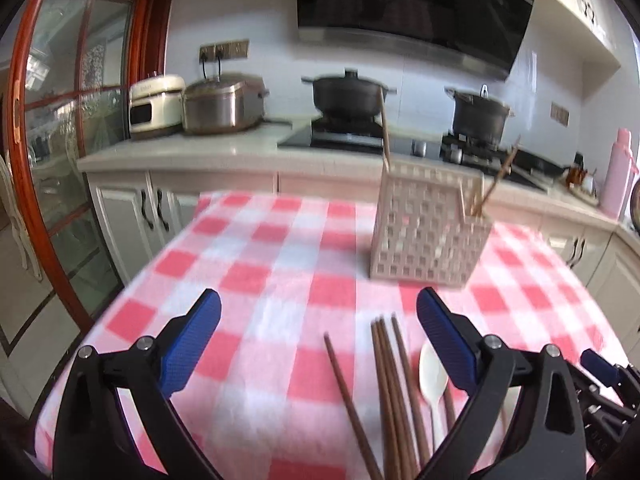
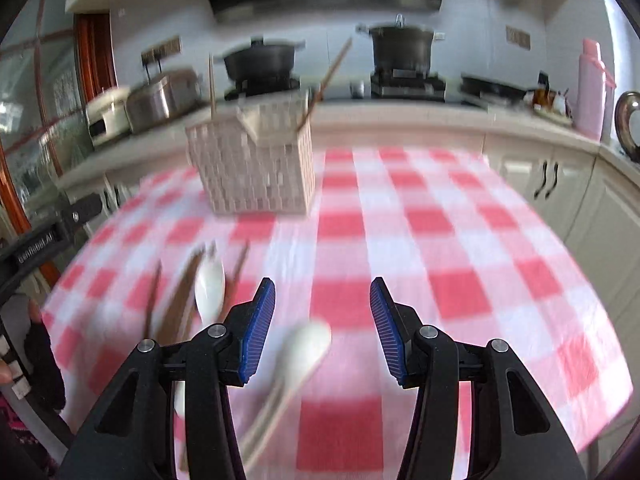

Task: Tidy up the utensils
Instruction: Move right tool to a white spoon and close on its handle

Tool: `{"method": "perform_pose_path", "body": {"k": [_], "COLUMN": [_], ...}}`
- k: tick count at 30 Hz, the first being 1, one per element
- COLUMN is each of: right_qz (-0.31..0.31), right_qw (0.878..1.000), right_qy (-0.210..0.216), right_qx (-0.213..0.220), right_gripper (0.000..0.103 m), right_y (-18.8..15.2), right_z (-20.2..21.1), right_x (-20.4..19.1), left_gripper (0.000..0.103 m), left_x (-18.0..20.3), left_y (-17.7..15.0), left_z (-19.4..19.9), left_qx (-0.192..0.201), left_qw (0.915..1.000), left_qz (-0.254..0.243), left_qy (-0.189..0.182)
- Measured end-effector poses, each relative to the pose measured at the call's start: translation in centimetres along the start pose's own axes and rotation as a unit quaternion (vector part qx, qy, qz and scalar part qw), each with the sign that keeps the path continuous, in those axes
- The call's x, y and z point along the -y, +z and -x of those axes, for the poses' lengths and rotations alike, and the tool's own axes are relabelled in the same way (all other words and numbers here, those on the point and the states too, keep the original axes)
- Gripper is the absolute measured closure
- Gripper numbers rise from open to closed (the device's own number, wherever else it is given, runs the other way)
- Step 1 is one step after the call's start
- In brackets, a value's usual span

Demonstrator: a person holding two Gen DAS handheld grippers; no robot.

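A white lattice utensil basket (image 1: 430, 236) stands on the pink checked tablecloth (image 1: 260, 280) with a few brown chopsticks sticking up from it; it also shows in the right wrist view (image 2: 256, 168). Several brown chopsticks (image 1: 394, 392) and a white spoon (image 1: 433, 376) lie on the cloth between my left gripper's fingers. My left gripper (image 1: 318, 312) is open and empty above them. My right gripper (image 2: 322, 300) is open and empty; a white spoon (image 2: 300, 356) lies between its fingers, another spoon (image 2: 210, 284) and chopsticks (image 2: 180, 296) to its left.
The kitchen counter (image 1: 200, 152) behind holds a rice cooker (image 1: 154, 106), a steel pot (image 1: 224, 106), two black pots on burners (image 1: 348, 92) and a pink flask (image 1: 618, 172). A glass door with a red frame (image 1: 60, 120) is at the left. The table edge drops off at left and right.
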State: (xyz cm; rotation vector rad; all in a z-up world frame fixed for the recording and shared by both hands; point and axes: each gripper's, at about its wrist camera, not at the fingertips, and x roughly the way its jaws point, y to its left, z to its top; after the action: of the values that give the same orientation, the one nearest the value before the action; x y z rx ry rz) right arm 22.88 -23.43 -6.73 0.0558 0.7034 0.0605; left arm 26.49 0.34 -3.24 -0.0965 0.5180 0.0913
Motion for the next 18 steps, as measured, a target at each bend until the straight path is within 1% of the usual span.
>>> {"method": "perform_pose_path", "body": {"k": [3, 6, 11, 17, 18], "right_qz": [0.001, 0.003, 0.009, 0.023, 0.023], "right_qw": [0.999, 0.999, 0.997, 0.993, 0.994], "right_qy": [-0.002, -0.005, -0.014, -0.038, -0.039], "right_qx": [-0.034, -0.050, -0.079, -0.105, -0.103], "right_gripper": [0.055, 0.055, 0.055, 0.055, 0.056], "right_y": [-1.3, -1.9, -1.9, -1.5, -1.5], "right_z": [-1.3, -2.0, -3.2, -4.9, -4.9], "right_x": [-0.3, -0.9, -1.8, -3.0, -3.1], "left_gripper": [0.008, 0.008, 0.008, 0.008, 0.008], "left_x": [0.4, 0.7, 0.9, 0.8, 0.8], "left_y": [-1.7, -2.7, -3.6, -3.9, -4.0], "left_z": [-0.5, -0.7, -1.1, -1.3, -1.4], "left_qx": [-0.020, -0.030, -0.041, -0.041, -0.044], "left_qw": [0.9997, 0.9992, 0.9985, 0.9982, 0.9980], "left_qz": [-0.012, -0.024, -0.035, -0.043, -0.045], "left_qy": [0.003, 0.007, 0.006, 0.010, 0.010]}}
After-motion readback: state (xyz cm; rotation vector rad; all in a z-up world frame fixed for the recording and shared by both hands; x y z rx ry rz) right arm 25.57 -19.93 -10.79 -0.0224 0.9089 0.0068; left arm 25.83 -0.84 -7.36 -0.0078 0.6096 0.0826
